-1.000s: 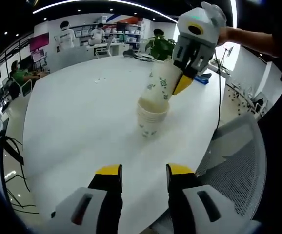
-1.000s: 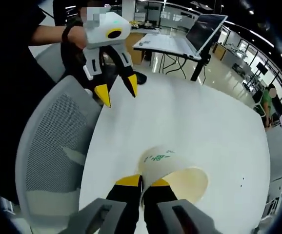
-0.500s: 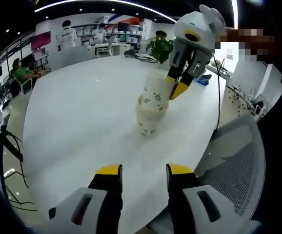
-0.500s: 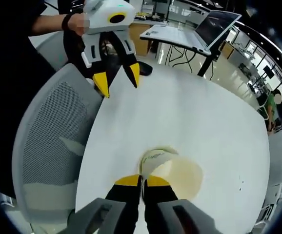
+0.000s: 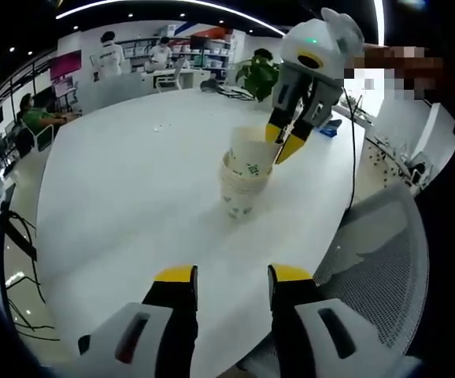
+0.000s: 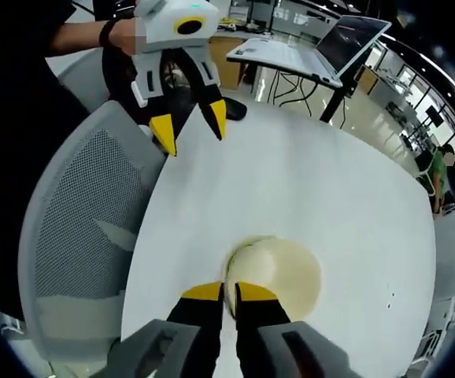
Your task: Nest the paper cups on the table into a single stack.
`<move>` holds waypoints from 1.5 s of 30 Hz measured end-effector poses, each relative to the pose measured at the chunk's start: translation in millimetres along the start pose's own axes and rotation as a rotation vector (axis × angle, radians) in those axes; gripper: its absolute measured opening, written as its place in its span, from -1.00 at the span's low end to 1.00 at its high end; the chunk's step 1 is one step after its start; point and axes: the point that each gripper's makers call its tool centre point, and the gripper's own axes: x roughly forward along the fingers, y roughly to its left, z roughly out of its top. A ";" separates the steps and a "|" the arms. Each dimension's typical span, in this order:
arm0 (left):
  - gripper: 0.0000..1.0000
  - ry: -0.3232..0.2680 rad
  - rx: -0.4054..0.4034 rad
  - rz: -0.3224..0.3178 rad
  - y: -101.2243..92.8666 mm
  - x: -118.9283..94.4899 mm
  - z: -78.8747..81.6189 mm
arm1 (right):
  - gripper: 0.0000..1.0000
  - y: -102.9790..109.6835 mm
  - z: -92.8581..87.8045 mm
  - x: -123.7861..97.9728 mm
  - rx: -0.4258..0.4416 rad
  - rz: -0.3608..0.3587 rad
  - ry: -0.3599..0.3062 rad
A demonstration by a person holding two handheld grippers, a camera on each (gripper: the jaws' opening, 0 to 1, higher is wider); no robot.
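Note:
A stack of white paper cups [image 5: 239,193] with green print stands on the white table [image 5: 117,181]. The top cup [image 5: 251,153] sits nested in it, almost level. My right gripper [image 5: 281,142] hangs over the stack's far right rim. In the right gripper view I look down into that cup [image 6: 279,272], and my right gripper [image 6: 229,293] has its jaws slightly parted on either side of the near rim. My left gripper [image 5: 231,276] is open and holds nothing, well short of the stack. It hangs above the table edge [image 6: 188,130] in the right gripper view.
A grey mesh chair [image 5: 377,252] [image 6: 78,228] stands at the table's near edge. A laptop [image 6: 306,55] sits on a stand beyond the table. A potted plant [image 5: 257,75] and cables lie at the far side. People sit at desks in the background.
The tilted cup has gone down into the stack and now sits nearly level. My right gripper's jaws have parted a little. My left gripper has stayed put.

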 end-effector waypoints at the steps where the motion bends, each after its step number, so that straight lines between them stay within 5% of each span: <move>1: -0.32 0.001 0.000 -0.001 -0.2 0.1 0.0 | -0.97 0.6 0.5 0.3 0.000 0.000 -0.001; 13: -0.31 0.006 0.008 -0.006 0.8 3.2 2.0 | -0.88 4.0 1.4 -0.7 0.018 -0.006 -0.021; 30: -0.29 0.016 0.080 -0.037 -3.9 19.8 18.7 | -0.58 -3.1 -2.1 -16.0 0.242 -0.050 -0.189; 45: -0.08 0.058 0.182 -0.084 -1.3 62.5 39.1 | 0.13 -17.8 -36.0 3.0 0.313 -0.139 -0.165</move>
